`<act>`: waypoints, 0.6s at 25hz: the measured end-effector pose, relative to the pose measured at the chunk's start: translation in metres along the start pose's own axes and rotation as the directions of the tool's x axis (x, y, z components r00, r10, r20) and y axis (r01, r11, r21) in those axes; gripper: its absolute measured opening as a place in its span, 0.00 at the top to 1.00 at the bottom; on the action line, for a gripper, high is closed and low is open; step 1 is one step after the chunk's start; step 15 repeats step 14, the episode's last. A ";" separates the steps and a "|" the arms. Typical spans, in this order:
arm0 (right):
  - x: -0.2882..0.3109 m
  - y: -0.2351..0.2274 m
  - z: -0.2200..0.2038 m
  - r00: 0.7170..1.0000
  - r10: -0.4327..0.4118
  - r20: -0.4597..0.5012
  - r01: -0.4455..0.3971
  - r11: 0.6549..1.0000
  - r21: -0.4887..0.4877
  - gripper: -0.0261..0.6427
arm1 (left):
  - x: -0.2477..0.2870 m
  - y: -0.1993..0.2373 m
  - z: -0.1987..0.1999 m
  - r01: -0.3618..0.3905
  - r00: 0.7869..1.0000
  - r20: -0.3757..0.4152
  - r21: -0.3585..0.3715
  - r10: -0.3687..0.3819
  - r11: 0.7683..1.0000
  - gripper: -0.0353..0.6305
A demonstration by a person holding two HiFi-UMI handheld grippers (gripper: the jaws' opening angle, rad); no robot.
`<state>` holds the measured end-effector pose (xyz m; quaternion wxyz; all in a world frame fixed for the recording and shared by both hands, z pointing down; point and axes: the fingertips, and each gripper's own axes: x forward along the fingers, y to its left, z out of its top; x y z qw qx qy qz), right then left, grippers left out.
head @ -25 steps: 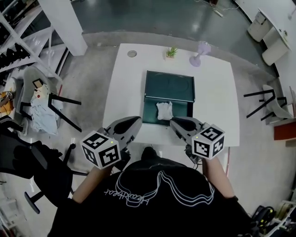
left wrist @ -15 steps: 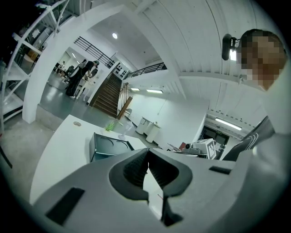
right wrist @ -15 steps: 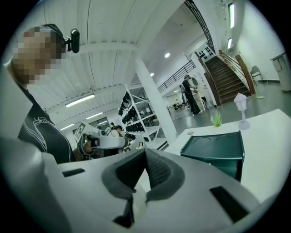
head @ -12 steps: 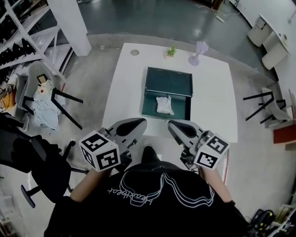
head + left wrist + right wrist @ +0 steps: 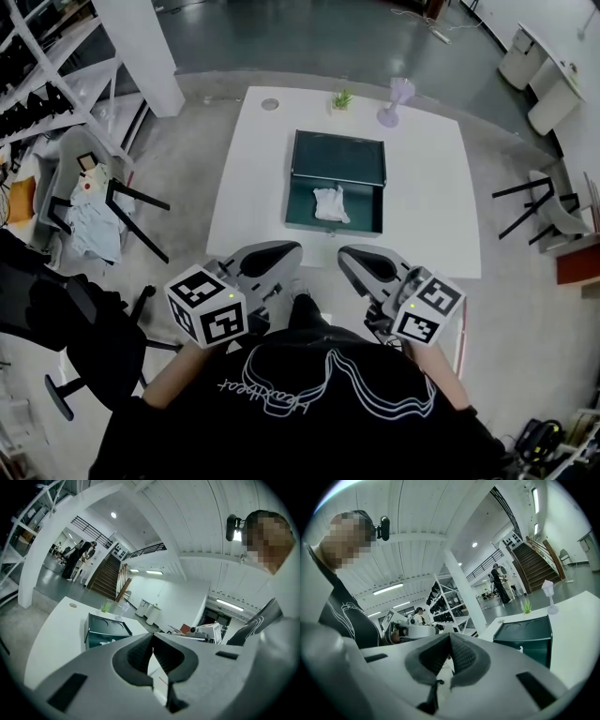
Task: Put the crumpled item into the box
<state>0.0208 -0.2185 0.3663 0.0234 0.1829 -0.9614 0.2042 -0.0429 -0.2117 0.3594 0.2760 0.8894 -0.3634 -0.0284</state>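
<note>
In the head view, the dark green box [image 5: 336,223] lies open on the white table [image 5: 427,206], its lid laid flat on the far side. The crumpled item [image 5: 331,203], a white wad, rests inside the box, near the middle of its floor. A small potted plant [image 5: 341,98] and a pale purple fan [image 5: 394,99] stand beyond the box, at the table's far edge. The left gripper [image 5: 294,247] and the right gripper [image 5: 343,253] hang nearer the person than the box, off the table's near edge, and neither touches the box.

In the left gripper view, the left gripper [image 5: 152,638] is clenched, its ribbed pads meeting at the tips with nothing between them. The box [image 5: 105,631] sits beyond and left of the jaws.

In the right gripper view, the right gripper [image 5: 450,637] is likewise clenched and empty. The box [image 5: 528,635] stands to the right of the jaws, with the plant [image 5: 527,605] behind it.
</note>
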 end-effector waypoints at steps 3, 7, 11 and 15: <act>0.000 -0.001 -0.003 1.000 0.000 -0.003 0.000 1.000 0.004 0.96 | 0.001 -0.001 -0.003 -0.001 1.000 -0.005 -0.002 0.001 1.000 0.94; 0.003 0.000 -0.007 1.000 0.004 -0.010 -0.004 1.000 0.009 0.96 | 0.002 0.000 -0.006 -0.001 1.000 -0.012 -0.007 0.001 1.000 0.94; 0.003 -0.005 -0.007 1.000 0.001 -0.008 -0.001 1.000 0.015 0.96 | 0.005 0.004 -0.007 -0.006 1.000 -0.018 -0.011 0.006 1.000 0.94; 0.002 -0.010 -0.005 1.000 0.002 -0.008 -0.001 1.000 0.016 0.96 | 0.011 0.005 -0.004 -0.009 1.000 -0.020 -0.010 0.009 1.000 0.94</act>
